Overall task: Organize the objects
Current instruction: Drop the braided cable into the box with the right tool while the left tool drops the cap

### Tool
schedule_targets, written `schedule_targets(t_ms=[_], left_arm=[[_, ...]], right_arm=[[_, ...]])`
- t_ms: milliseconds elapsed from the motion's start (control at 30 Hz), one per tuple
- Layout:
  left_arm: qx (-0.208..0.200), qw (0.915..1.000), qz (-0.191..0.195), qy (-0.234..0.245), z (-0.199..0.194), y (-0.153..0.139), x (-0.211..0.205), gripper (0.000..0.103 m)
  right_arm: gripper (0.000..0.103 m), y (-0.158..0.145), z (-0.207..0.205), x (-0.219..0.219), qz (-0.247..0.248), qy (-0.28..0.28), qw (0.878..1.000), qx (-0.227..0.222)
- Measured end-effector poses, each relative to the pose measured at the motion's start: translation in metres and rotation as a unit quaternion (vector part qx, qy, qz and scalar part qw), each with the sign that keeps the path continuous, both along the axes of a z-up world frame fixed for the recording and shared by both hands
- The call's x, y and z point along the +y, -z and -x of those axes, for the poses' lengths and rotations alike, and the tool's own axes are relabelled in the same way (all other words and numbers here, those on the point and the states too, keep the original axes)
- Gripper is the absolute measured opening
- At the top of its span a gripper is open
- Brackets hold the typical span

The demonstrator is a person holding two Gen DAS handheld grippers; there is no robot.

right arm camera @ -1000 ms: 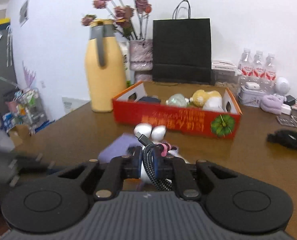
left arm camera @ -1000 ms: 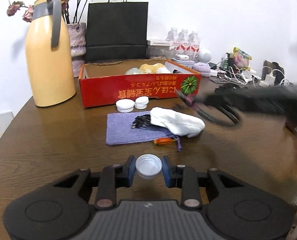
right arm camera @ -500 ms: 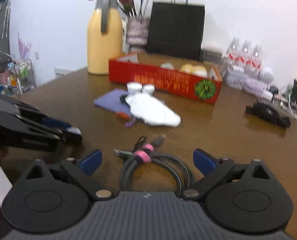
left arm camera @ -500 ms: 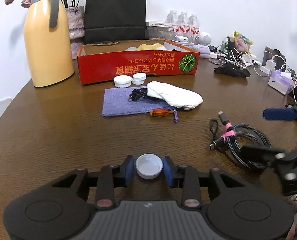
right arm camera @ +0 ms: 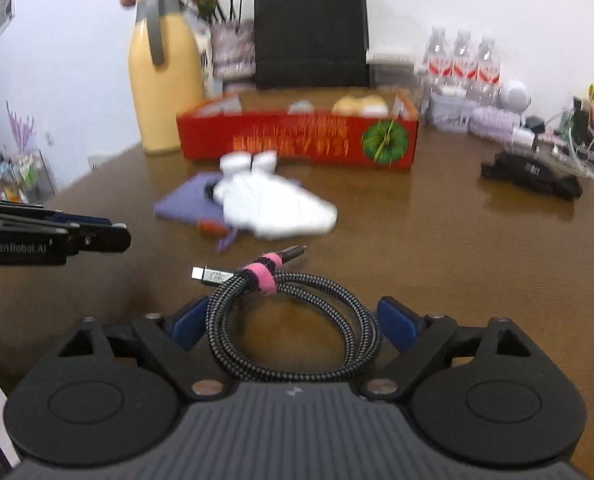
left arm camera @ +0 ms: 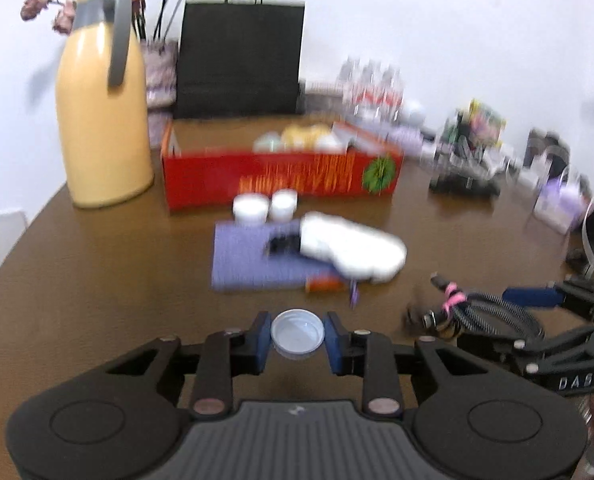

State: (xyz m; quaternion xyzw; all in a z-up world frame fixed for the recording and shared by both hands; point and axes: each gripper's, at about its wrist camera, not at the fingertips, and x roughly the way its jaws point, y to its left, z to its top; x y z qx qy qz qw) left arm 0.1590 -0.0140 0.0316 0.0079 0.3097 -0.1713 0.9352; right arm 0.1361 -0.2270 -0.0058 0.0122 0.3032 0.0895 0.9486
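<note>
The left tongs (left arm camera: 297, 336) grip a white bottle cap (left arm camera: 297, 334) above the brown tabletop (left arm camera: 97, 288). Right of them, the right tongs (left arm camera: 509, 320) stand spread around a coiled braided cable (left arm camera: 489, 314), their jaws lately narrowing. Farther back, a white pouch (left arm camera: 353, 248) overlaps a purple pouch (left arm camera: 245, 260).

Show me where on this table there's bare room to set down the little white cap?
Bare wood lies left of the purple cloth, out toward the yellow jug, and between the coiled cable and the black bundle. It is crowded before the red box, with two white jars and a white pouch, and along the far right edge.
</note>
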Motion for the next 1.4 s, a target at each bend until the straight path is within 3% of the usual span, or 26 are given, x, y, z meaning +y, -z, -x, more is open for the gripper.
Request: schedule_targets(t_ms=[133, 233, 333, 400, 467, 600, 700, 800, 867, 933, 1000, 1100, 1200, 1300, 1400], left_arm=[[-0.027, 0.9984, 0.048, 0.015, -0.04, -0.051, 0.008, 0.027], [-0.056, 0.9969, 0.054, 0.014, -0.088, -0.094, 0.007, 0.027], [-0.076, 0.9963, 0.039, -0.015, -0.146, -0.128, 0.0, 0.027], [-0.055, 0.997, 0.048, -0.028, -0.191, -0.142, -0.004, 0.027], [-0.033, 0.9963, 0.058, -0.053, -0.237, -0.146, -0.008, 0.027], [-0.008, 0.9967, 0.029, -0.076, -0.3, -0.13, -0.022, 0.027], [0.01, 0.9963, -0.007, -0.086, -0.332, -0.106, -0.032, 0.027], [0.037, 0.9956, -0.017, -0.085, -0.357, -0.074, -0.034, 0.028], [0.051, 0.9944, -0.009, -0.092, -0.368, -0.055, -0.031, 0.028], [0.08, 0.9919, 0.02, -0.096, -0.382, -0.04, -0.025, 0.037], [0.093, 0.9895, 0.028, -0.107, -0.39, -0.029, -0.021, 0.056], [0.068, 0.9912, 0.006, -0.113, -0.391, -0.021, -0.024, 0.08], [0.085, 0.989, -0.024, -0.119, -0.392, -0.007, -0.029, 0.077], [0.1, 0.9875, 0.001, -0.122, -0.387, -0.008, -0.022, 0.082], [0.086, 0.9884, -0.02, -0.123, -0.376, -0.01, -0.022, 0.079]], right_arm=[[0.09, -0.044, -0.018, -0.013, -0.007, -0.01, 0.998, -0.056], [0.09, -0.092, -0.055, -0.019, 0.013, -0.024, 0.993, -0.114], [0.091, -0.13, -0.118, -0.022, 0.015, -0.035, 0.99, -0.134], [0.091, -0.142, -0.169, -0.01, 0.023, -0.05, 0.99, -0.13], [0.091, -0.136, -0.225, 0.013, 0.073, -0.076, 0.987, -0.117], [0.091, -0.085, -0.316, 0.052, 0.124, -0.102, 0.986, -0.041], [0.091, -0.036, -0.357, 0.079, 0.175, -0.132, 0.976, 0.012], [0.092, -0.009, -0.378, 0.089, 0.253, -0.113, 0.961, 0.012], [0.103, -0.014, -0.391, 0.079, 0.233, -0.083, 0.968, 0.036], [0.103, -0.013, -0.401, 0.068, 0.224, -0.075, 0.969, 0.068], [0.103, -0.015, -0.4, 0.051, 0.209, -0.065, 0.973, 0.072], [0.103, -0.016, -0.401, 0.027, 0.195, -0.059, 0.977, 0.071], [0.103, -0.011, -0.403, 0.004, 0.149, -0.04, 0.981, 0.121], [0.103, -0.015, -0.383, -0.009, 0.113, -0.036, 0.987, 0.106], [0.103, -0.017, -0.368, -0.012, 0.097, -0.043, 0.986, 0.125]])
